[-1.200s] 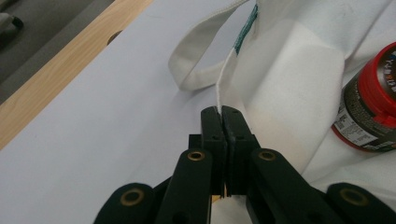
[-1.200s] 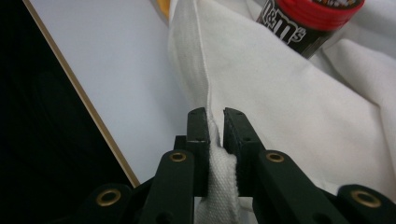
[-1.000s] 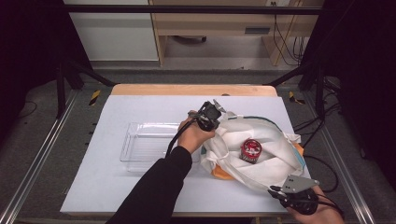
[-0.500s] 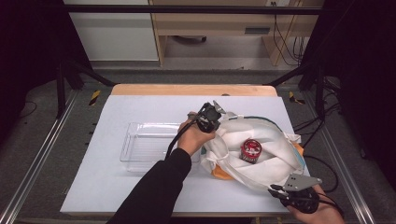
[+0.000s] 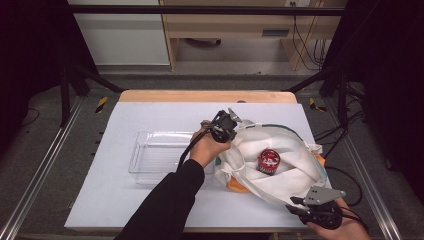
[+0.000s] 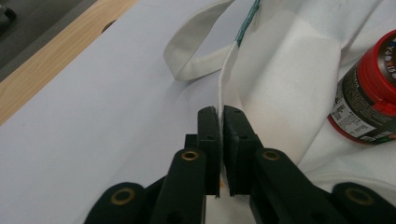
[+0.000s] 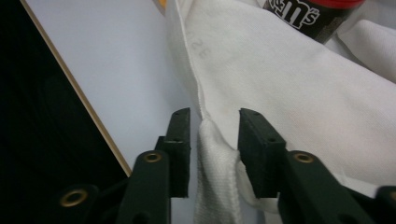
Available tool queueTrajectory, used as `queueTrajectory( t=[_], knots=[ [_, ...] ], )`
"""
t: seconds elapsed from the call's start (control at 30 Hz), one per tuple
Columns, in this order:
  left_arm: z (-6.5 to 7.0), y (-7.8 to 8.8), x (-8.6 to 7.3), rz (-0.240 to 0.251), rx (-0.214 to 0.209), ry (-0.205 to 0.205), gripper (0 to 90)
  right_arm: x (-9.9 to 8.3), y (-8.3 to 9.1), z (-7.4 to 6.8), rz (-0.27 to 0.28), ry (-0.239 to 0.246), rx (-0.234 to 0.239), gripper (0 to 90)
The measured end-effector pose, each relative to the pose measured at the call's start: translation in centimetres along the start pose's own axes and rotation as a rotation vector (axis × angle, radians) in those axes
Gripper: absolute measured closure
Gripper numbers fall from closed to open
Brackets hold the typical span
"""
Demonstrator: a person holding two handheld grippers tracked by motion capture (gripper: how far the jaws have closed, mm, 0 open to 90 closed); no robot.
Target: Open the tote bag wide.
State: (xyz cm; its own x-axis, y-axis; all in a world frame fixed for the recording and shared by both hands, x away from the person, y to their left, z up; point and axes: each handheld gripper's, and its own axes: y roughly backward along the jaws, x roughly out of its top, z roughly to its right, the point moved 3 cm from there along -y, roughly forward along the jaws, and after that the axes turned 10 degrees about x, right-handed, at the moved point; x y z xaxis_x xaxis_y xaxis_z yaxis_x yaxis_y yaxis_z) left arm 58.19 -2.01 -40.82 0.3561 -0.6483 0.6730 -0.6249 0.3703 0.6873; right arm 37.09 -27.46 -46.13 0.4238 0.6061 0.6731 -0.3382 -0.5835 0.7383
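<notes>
**Now: white bag held at one edge**

Spread on the table (image 5: 125,200), the white bag (image 5: 290,170) holds a red-lidded jar (image 5: 269,161); the left gripper (image 6: 220,122) pinches its rim tight; the right gripper (image 7: 214,135) has just been opening, cloth loose between its jaws; a clear tray (image 5: 155,157) sits beside.

— Could anything be read?
— Yes, white "m&m's" lettering stood on the dark label of the red-lidded jar (image 7: 308,16).
— Anything else?
— Faint mirrored digits showed through the white cloth bag (image 7: 280,84), too pale to read.
</notes>
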Motion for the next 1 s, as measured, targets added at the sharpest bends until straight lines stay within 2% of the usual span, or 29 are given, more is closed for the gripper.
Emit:
queueTrajectory(
  t=[0.03, 0.07, 0.13, 0.17, 0.3, 0.43, 0.57, 0.67, 0.7, 0.73, 0.9, 1.0],
  knots=[
    [0.1, 0.2, 0.0, 0.013, 0.004, 0.003, 78.8, 0.1, 0.1, -0.1, 0.004, 0.006, 0.007, 60.9],
    [0.1, 0.4, 0.1, 0.02, 0.01, 0.003, 70.5, 0.3, 0.3, -0.4, 0.012, 0.004, 0.012, 53.7],
    [0.1, 0.7, 0.2, 0.031, 0.022, 0.005, 61.7, 0.6, 0.6, -0.5, 0.022, -0.009, 0.013, 47.1],
    [0.0, 1.0, 0.2, 0.036, 0.03, 0.007, 61.7, 0.6, 0.6, -0.5, 0.022, -0.009, 0.013, 47.1],
    [-0.2, 2.0, 0.2, 0.066, 0.041, 0.02, 48.3, 1.6, 1.3, -0.5, 0.049, -0.023, 0.009, 36.7],
    [-0.6, 3.3, -0.2, 0.072, 0.044, 0.018, 38.3, 3.2, 2.1, -0.1, 0.079, -0.047, -0.001, 25.9],
    [-0.9, 4.2, -0.6, 0.08, 0.039, 0.027, 31.0, 4.5, 2.5, 0.3, 0.096, -0.068, -0.012, 22.6],
    [-1.1, 5.0, -1.3, 0.1, 0.023, 0.057, 28.2, 5.1, 2.6, 0.4, 0.099, -0.074, -0.024, 21.9],
    [-1.3, 5.6, -1.8, 0.109, 0.024, 0.065, 24.9, 5.7, 2.5, 0.6, 0.091, -0.075, -0.044, 21.5],
    [-1.3, 5.6, -1.8, 0.109, 0.024, 0.065, 23.6, 5.7, 2.5, 0.6, 0.091, -0.075, -0.044, 21.5],
    [-1.9, 7.0, -3.2, 0.132, 0.033, 0.099, 19.5, 7.2, 2.0, 1.2, 0.065, -0.079, -0.083, 20.8],
    [-2.3, 7.8, -4.1, 0.154, 0.045, 0.111, 17.6, 8.1, 1.7, 2.0, 0.045, -0.098, -0.115, 20.8]
  ],
)
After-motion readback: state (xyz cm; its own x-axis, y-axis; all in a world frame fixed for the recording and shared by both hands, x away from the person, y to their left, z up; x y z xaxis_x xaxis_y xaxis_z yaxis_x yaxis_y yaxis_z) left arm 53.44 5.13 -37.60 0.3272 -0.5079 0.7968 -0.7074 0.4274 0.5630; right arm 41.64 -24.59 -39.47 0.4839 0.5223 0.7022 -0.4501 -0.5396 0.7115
